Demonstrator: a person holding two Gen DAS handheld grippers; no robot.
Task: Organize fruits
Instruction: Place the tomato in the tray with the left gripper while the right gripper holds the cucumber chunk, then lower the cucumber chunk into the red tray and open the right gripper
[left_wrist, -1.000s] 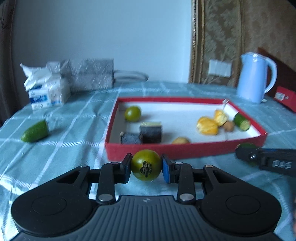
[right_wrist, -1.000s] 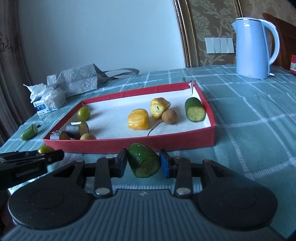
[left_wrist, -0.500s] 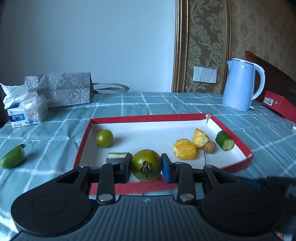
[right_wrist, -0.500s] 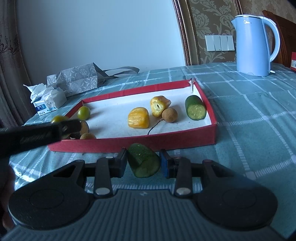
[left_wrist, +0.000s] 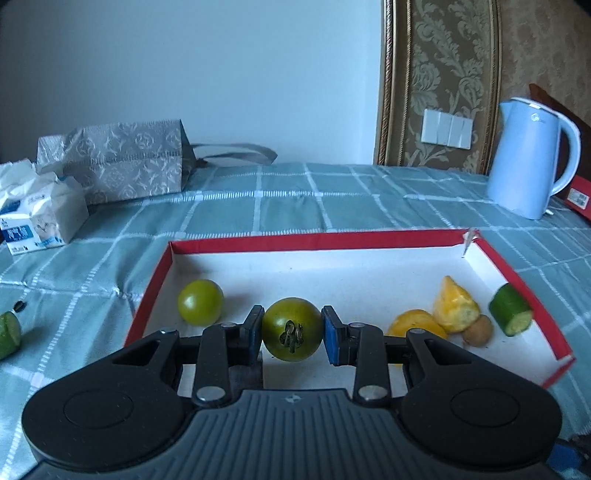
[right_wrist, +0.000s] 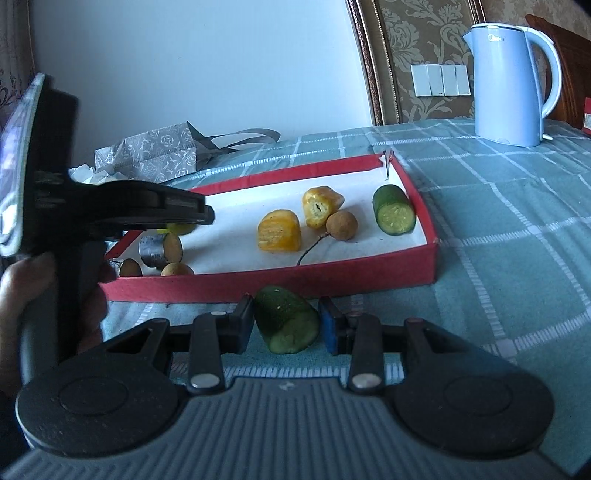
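Left tongs clench a green tomato, hiding tray contents; right tongs grip a cucumber piece.

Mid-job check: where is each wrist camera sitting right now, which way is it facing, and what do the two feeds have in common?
Left wrist: over the red tray's near edge, facing the kettle wall; left gripper grips a green tomato.
Right wrist: low, just short of the tray, facing it; right gripper holds a cucumber piece; the left gripper and the hand holding it show at left.
Shared: tray, kettle, grey bag, yellow pieces, cut cucumber.
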